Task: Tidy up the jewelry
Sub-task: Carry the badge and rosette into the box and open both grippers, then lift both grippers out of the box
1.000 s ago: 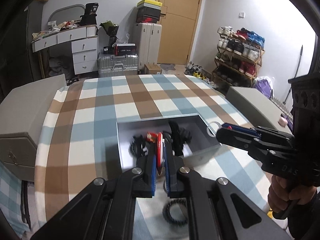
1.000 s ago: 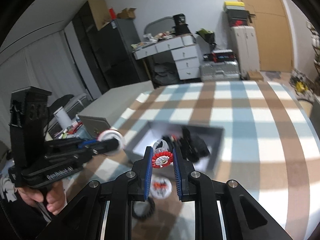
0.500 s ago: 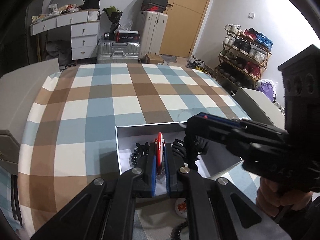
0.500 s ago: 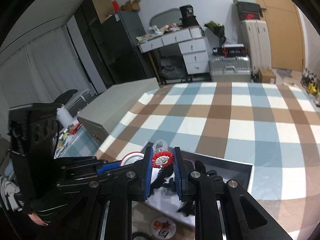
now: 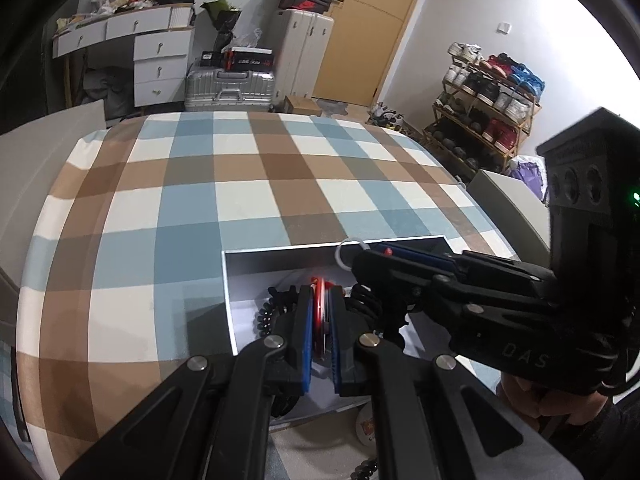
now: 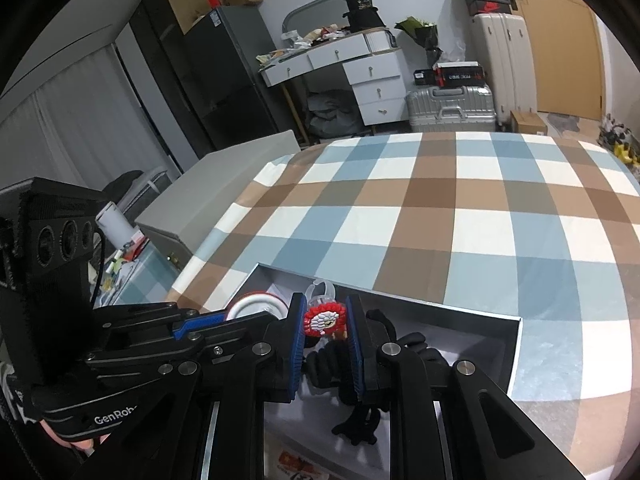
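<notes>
Step in hand, as judged: depositing two pieces into the box (image 5: 229,280), a shallow rectangular tray with thin grey walls and a white floor, seen in the lower centre of both views on the checked cloth (image 5: 240,184) that covers the desk. The left gripper (image 5: 320,320) has its jaws narrow, clamped on a flat red-rimmed disc (image 5: 319,304) held edge-on above the box interior. The right gripper (image 6: 325,332) has its jaws closed on a ring (image 6: 323,317) with a round red-and-white beaded face and a clear plastic band that projects beyond the fingertips. Both pieces hang over the box but are not yet released. Black coiled hair ties and a black claw clip (image 6: 356,424) already lie inside, matte and springy in appearance. The next move probably calls for lowering each gripper toward a bare patch of floor, then parting the jaws; the disc, being held on edge, may roll.
</notes>
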